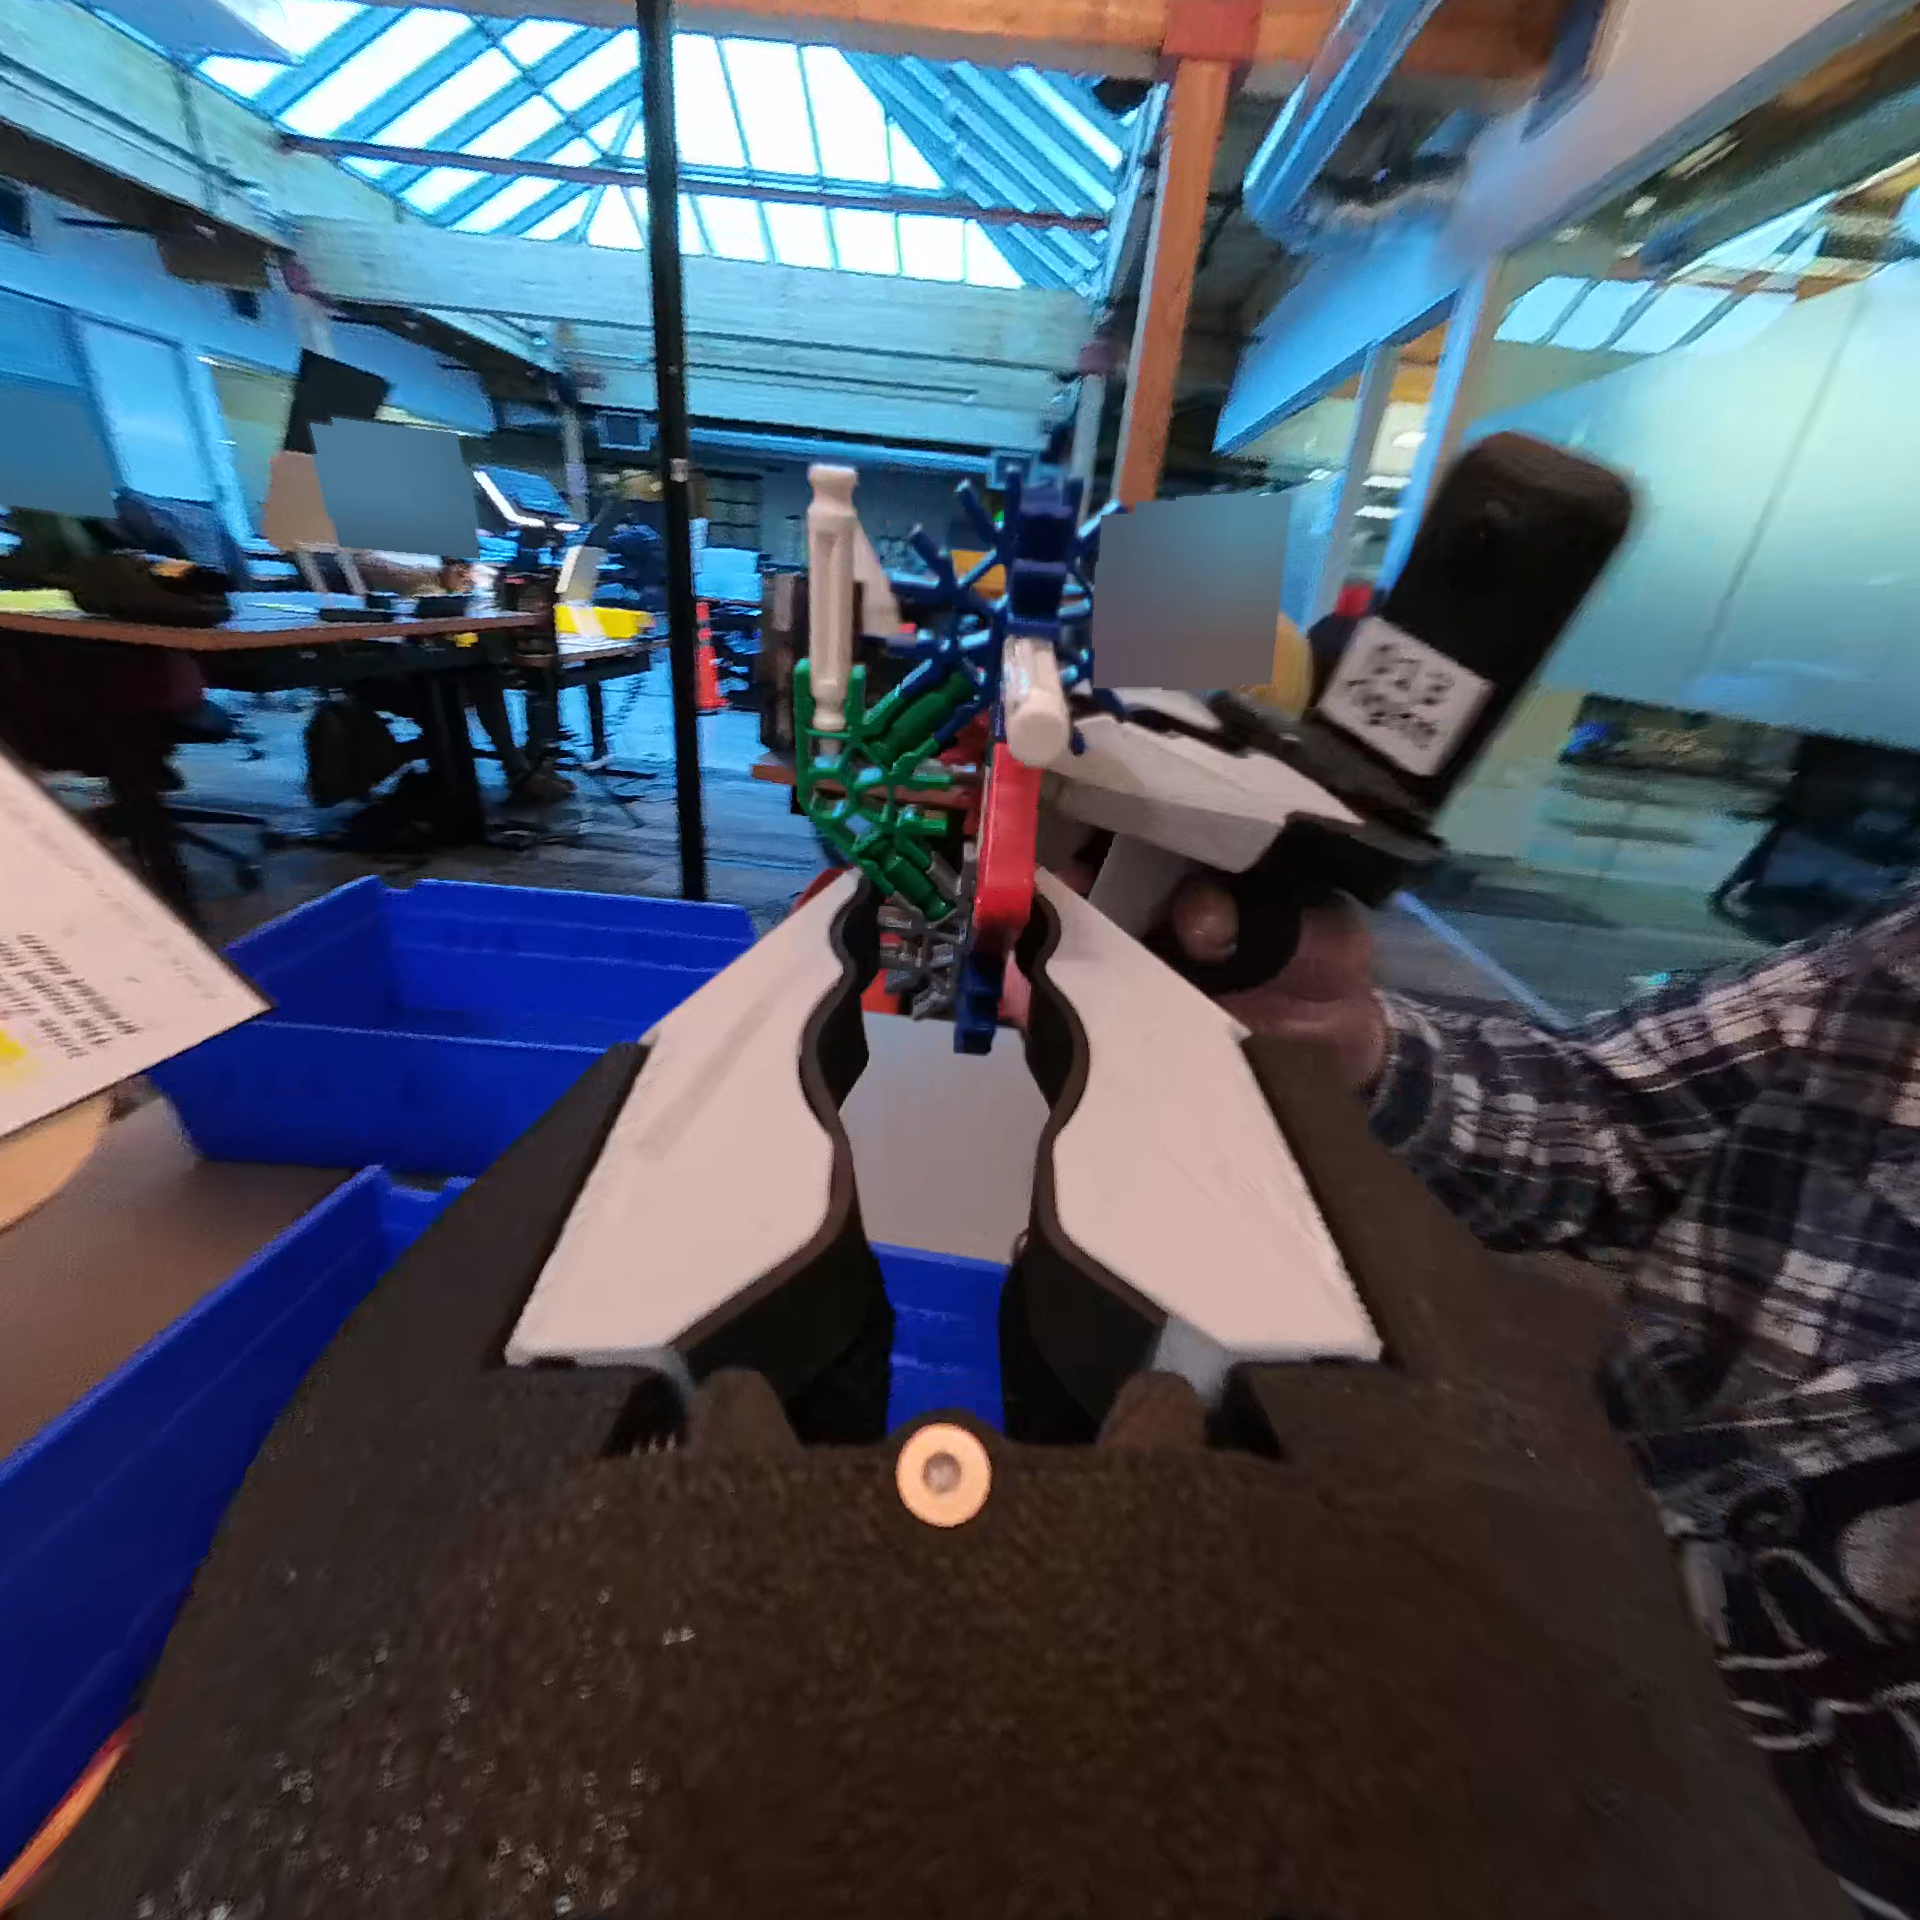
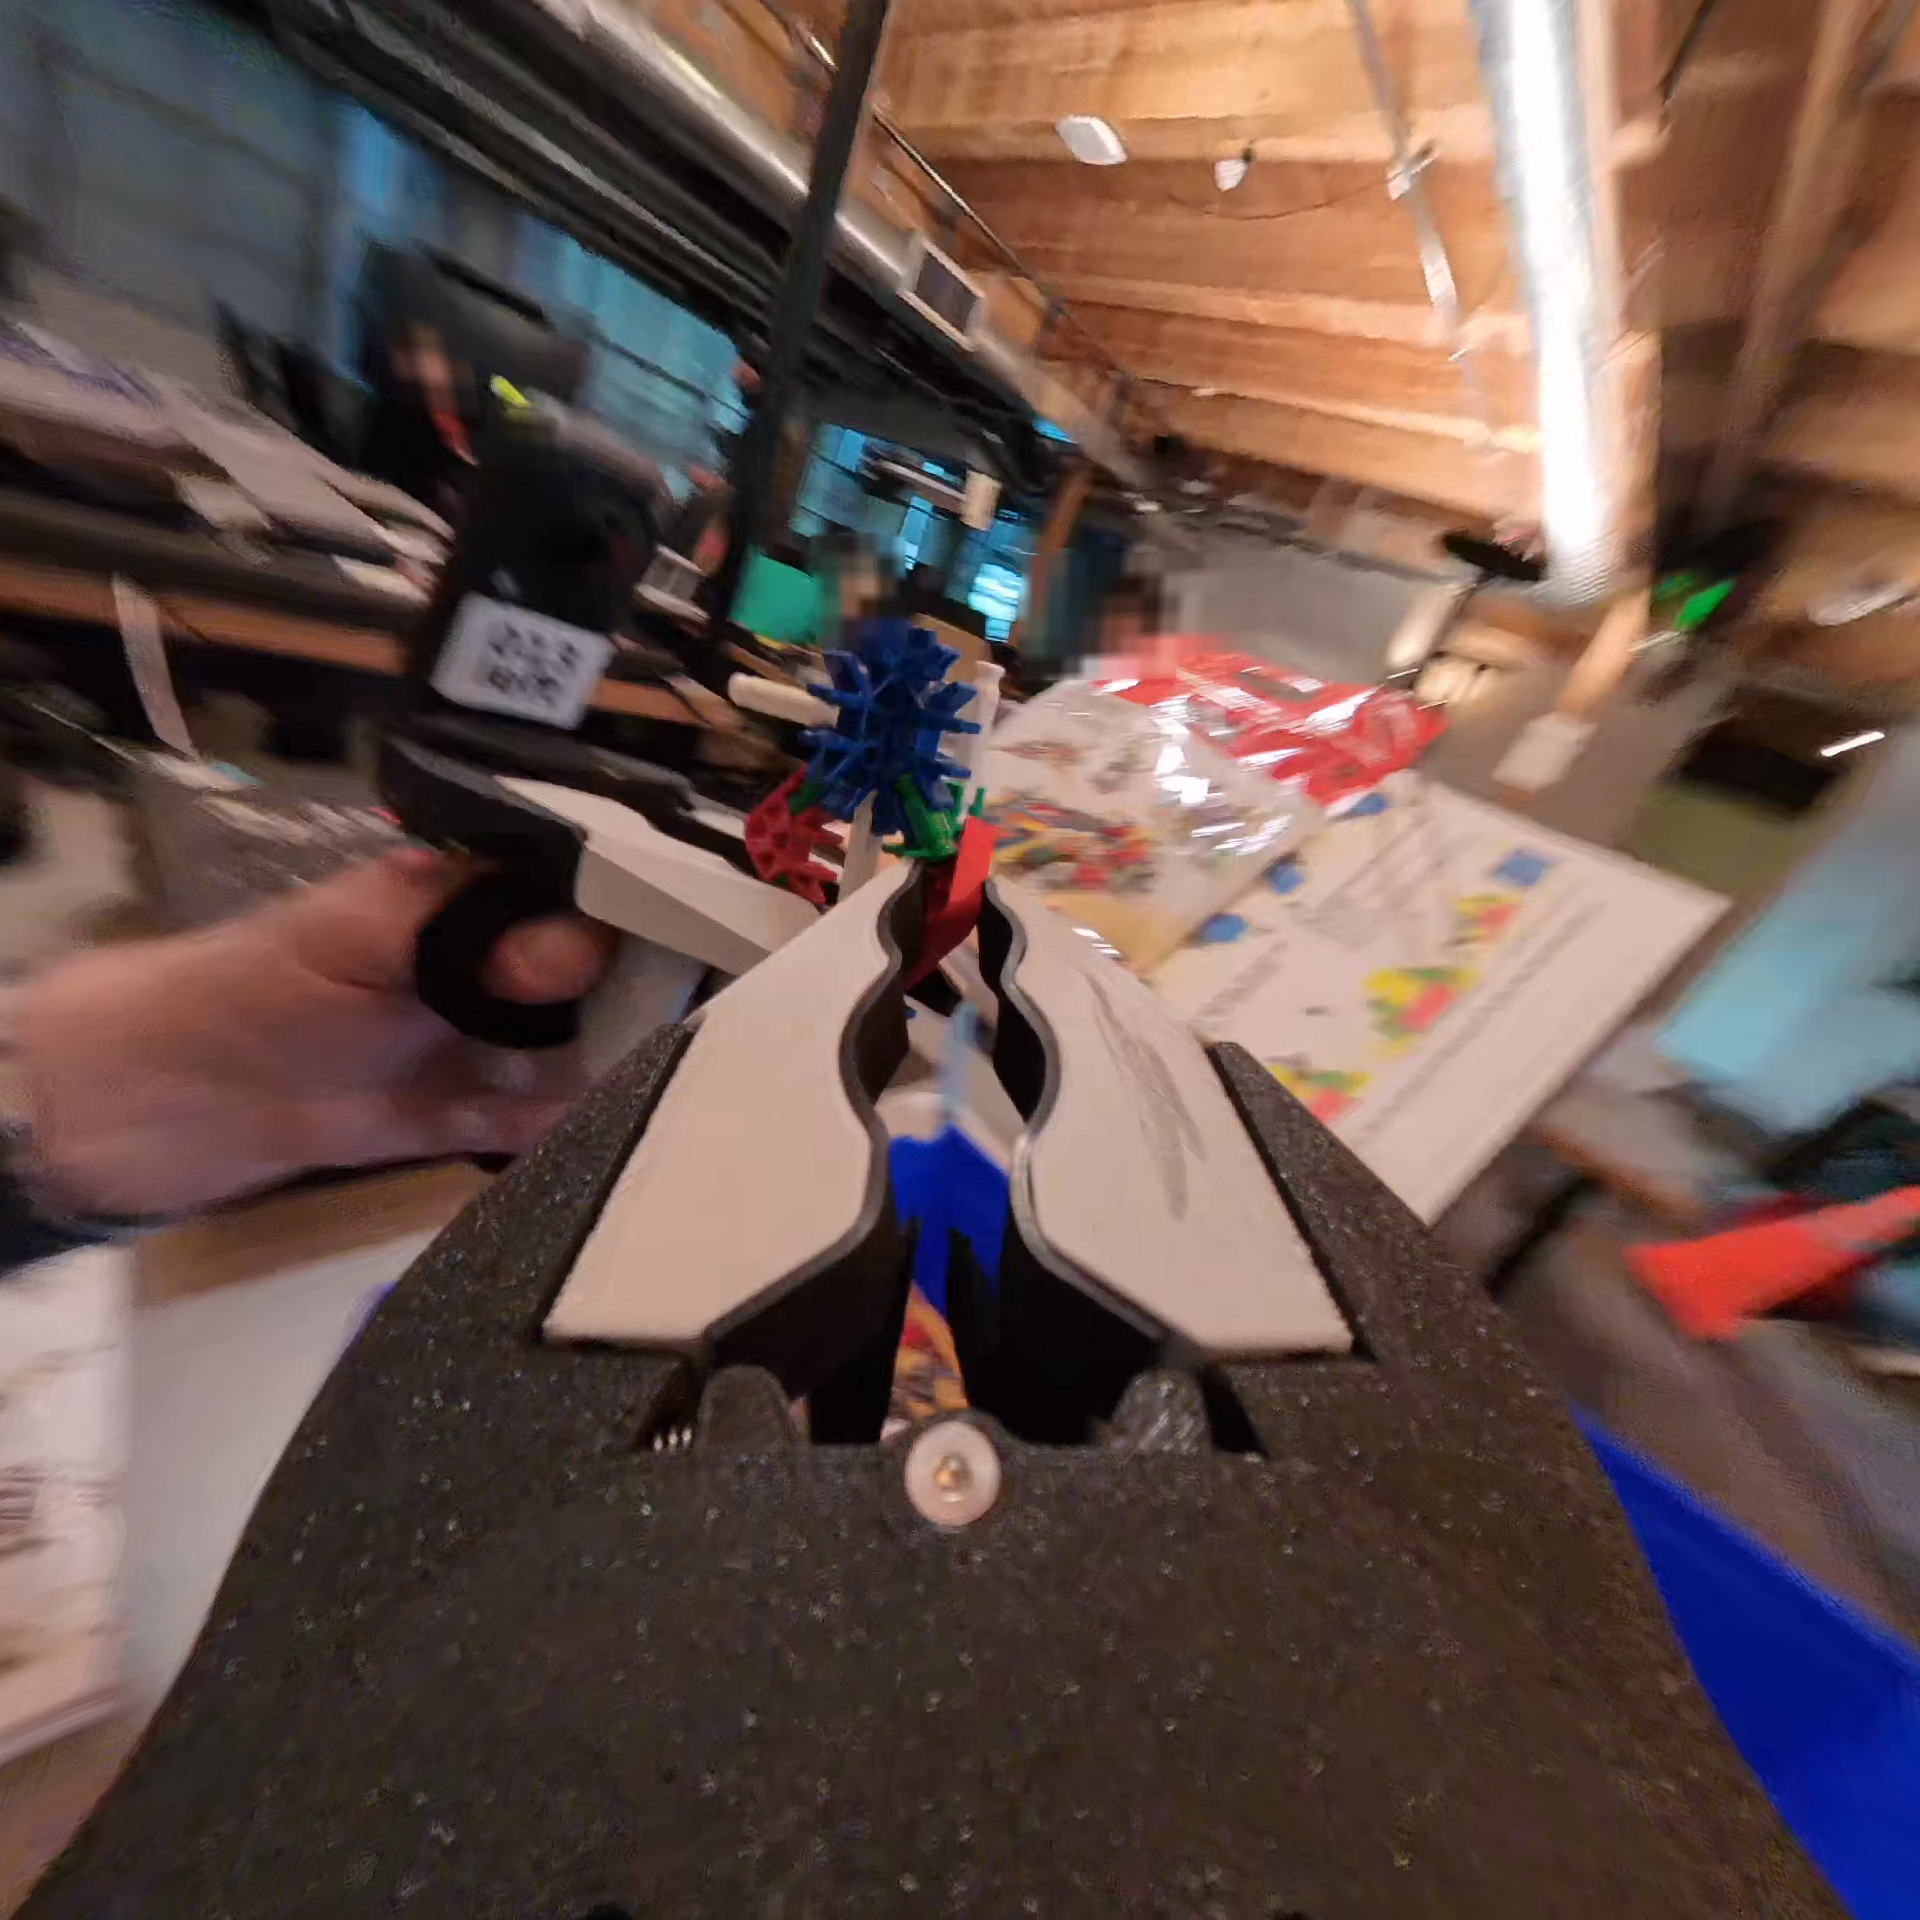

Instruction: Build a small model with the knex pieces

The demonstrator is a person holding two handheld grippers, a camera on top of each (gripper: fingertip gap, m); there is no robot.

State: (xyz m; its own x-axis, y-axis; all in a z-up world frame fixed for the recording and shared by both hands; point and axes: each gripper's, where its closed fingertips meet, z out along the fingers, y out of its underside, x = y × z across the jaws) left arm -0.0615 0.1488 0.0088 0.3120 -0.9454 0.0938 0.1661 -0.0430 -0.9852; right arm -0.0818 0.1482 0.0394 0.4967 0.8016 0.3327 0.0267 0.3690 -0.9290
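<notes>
A toy build of plastic rods and connectors (image 1: 935, 727) is held in the air between both grippers. It has a green connector (image 1: 862, 769), a blue snowflake connector (image 1: 1029, 582), white rods (image 1: 831, 592) and a long red piece (image 1: 1006, 831). My left gripper (image 1: 945, 914) is shut on its lower end, on the grey, red and blue parts. My right gripper (image 2: 945, 894) is shut on the red piece (image 2: 951, 883), just under the blue connector (image 2: 883, 717). The right gripper also shows in the left wrist view (image 1: 1164, 779), the left one in the right wrist view (image 2: 665, 883).
Blue bins (image 1: 468, 997) stand below and in front of the left gripper, another at the lower left (image 1: 156, 1455). A printed sheet (image 1: 83, 935) is at the left. A black pole (image 1: 670, 520) rises behind. A bag of parts (image 2: 1195, 748), instruction sheets (image 2: 1434, 956) and an orange cone (image 2: 1787, 1257) lie at the right. My two grippers' fingertips are within a few centimetres of each other.
</notes>
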